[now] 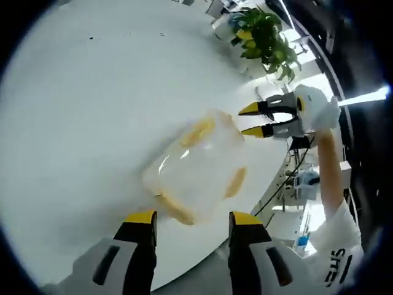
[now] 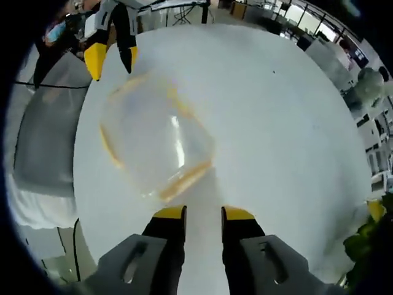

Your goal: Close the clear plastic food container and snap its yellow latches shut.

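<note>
**Clear container on the round white table, both grippers apart from it**

The large round white table (image 1: 92,123) takes most of both views. Its surface is bare and bright, with a few small dark specks far from the container. In the left gripper view the table edge curves close under the container on the near side, so there is little free surface there, while the far side has wide open room. Beyond the edge, the right gripper view shows a grey chair (image 2: 43,141) and desks with office furniture behind.

The clear plastic food container with yellow latches (image 1: 196,169) stands on the table near that edge. The lid lies on top of it. It looks empty, though the picture is blurred. Whether the latches are snapped down I cannot tell.

A green leafy plant with some yellow leaves (image 1: 267,37) stands at the far rim of the table.

The left gripper (image 1: 193,220) is just before the container, not touching it, its yellow-tipped jaws wide apart. The right gripper (image 2: 202,214) is also just short of the container, jaws parted narrowly with nothing between them.
</note>
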`<state>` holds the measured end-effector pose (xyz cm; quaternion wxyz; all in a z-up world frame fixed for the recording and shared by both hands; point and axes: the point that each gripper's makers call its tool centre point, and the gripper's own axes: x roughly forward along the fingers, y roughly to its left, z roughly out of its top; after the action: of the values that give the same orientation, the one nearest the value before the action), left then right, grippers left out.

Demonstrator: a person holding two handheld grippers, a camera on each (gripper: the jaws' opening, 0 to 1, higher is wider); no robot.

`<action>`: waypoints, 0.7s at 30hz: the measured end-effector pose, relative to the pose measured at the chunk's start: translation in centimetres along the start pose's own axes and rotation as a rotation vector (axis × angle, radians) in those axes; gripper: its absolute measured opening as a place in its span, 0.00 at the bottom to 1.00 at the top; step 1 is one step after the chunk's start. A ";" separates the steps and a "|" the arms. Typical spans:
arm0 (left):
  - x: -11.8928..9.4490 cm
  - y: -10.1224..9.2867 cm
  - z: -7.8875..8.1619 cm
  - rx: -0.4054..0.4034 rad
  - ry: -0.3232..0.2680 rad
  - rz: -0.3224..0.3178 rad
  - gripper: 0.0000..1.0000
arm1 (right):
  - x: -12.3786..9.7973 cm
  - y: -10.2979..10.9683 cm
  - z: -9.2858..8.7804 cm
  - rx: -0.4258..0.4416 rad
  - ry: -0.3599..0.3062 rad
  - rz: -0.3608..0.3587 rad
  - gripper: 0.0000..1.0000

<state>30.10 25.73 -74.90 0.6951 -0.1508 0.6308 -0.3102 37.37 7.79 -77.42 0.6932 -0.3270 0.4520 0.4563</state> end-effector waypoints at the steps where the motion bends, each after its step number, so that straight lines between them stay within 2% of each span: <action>1: 0.1 -0.1 -0.1 -0.042 0.000 -0.011 0.40 | -0.1 0.0 0.3 0.042 -0.006 0.006 0.18; 2: 0.3 -0.3 -0.3 -0.074 0.001 -0.030 0.40 | -0.1 0.0 0.4 0.050 -0.012 0.011 0.19; 4: 0.6 -0.2 -0.7 -0.099 -0.003 -0.012 0.43 | -0.1 0.0 0.9 0.065 -0.028 0.021 0.22; 9: 1.1 0.4 -1.3 -0.135 -0.002 0.020 0.44 | -0.2 0.9 1.9 0.208 -0.061 0.085 0.18; 10: 1.2 0.3 -1.2 -0.152 -0.010 0.014 0.44 | -0.1 1.1 2.0 0.282 -0.060 0.104 0.18; 12: 1.5 0.1 -1.1 -0.178 -0.018 0.002 0.43 | 0.0 1.6 2.4 0.376 -0.069 0.154 0.19; 14: 1.8 -0.3 -1.2 -0.200 -0.028 -0.004 0.43 | -0.1 1.9 2.7 0.430 -0.081 0.179 0.20; 17: 2.0 -0.4 -1.2 -0.222 -0.022 -0.006 0.43 | -0.2 3.1 3.1 0.568 -0.093 0.262 0.22; 18: 2.0 -0.3 -1.1 -0.225 -0.023 -0.009 0.43 | -0.2 3.2 3.0 0.590 -0.084 0.271 0.22; 21: 2.2 -0.5 -1.1 -0.239 -0.017 -0.010 0.42 | 0.3 2.8 2.2 0.608 -0.051 0.236 0.19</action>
<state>28.89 24.19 -76.49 0.6759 -0.2384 0.6565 -0.2351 35.52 10.86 -77.00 0.7124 -0.0387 0.5849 0.3857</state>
